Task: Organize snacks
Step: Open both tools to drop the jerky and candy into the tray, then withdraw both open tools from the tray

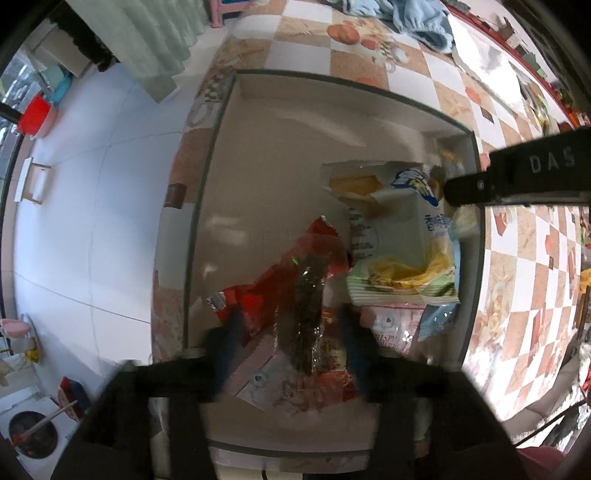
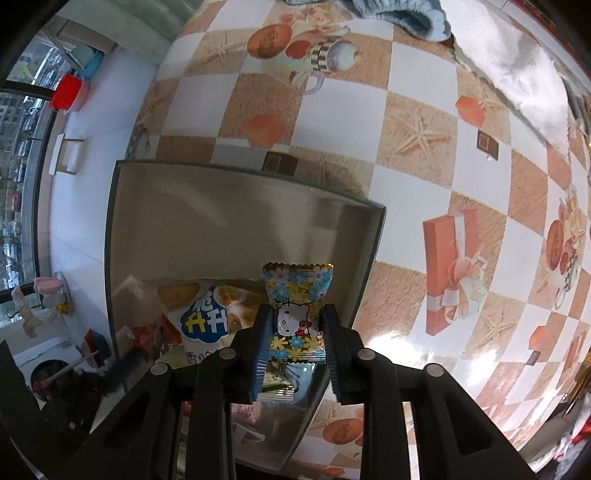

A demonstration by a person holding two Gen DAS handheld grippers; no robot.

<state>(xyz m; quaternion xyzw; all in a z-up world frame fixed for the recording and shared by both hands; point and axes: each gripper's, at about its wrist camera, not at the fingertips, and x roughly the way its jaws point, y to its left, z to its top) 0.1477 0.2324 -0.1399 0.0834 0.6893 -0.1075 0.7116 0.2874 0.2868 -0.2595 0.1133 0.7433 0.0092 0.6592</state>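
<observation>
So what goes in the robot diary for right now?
right gripper: shut on Hello Kitty packet | left gripper: shut on seaweed packet | both over box

You are in a home. The table (image 2: 417, 155) wears a checked cloth with pictures of cups and starfish. A blue towel (image 1: 417, 18) lies on it. Beside it you see a white tiled floor (image 1: 85, 229), a red basin (image 1: 35, 112) and green curtains (image 1: 162, 37).

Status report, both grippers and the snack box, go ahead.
Right gripper shut on Hello Kitty packet, above box. Left gripper over box, red packet between its fingers, grip unclear. Box half filled; far side open.
</observation>
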